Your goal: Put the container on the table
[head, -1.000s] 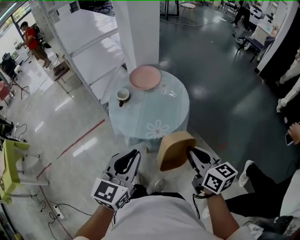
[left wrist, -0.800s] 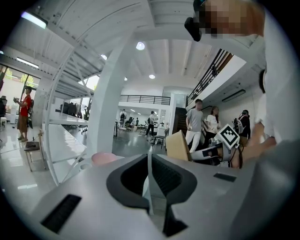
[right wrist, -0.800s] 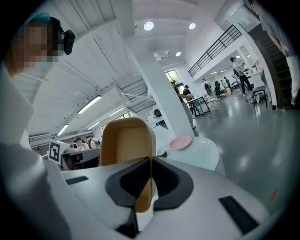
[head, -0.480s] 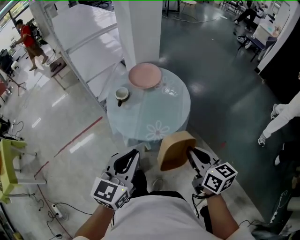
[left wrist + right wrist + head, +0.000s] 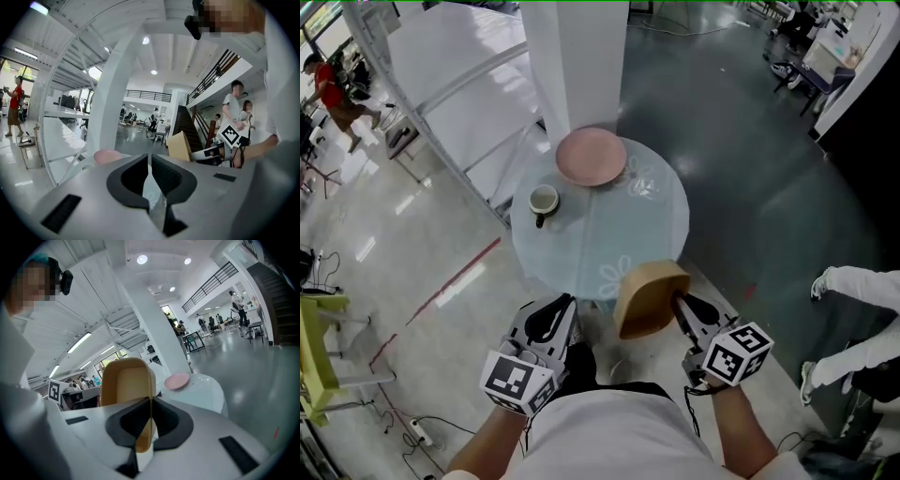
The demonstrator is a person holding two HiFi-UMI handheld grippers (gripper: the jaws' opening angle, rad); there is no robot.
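The right gripper (image 5: 151, 414) had its fingers clamped on one thin wall of the tan container (image 5: 125, 380), which hung in the air short of the round worktop (image 5: 614, 234). The left gripper (image 5: 149, 174) was empty, with its fingers together. With so narrow a pinch, the container could swivel or slip. It was tipped, its opening facing back toward the person and its long axis running along the fingers.

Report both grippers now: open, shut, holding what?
Left gripper: shut, nothing between its jaws.
Right gripper: shut on the side wall of the tan container, held off the table.
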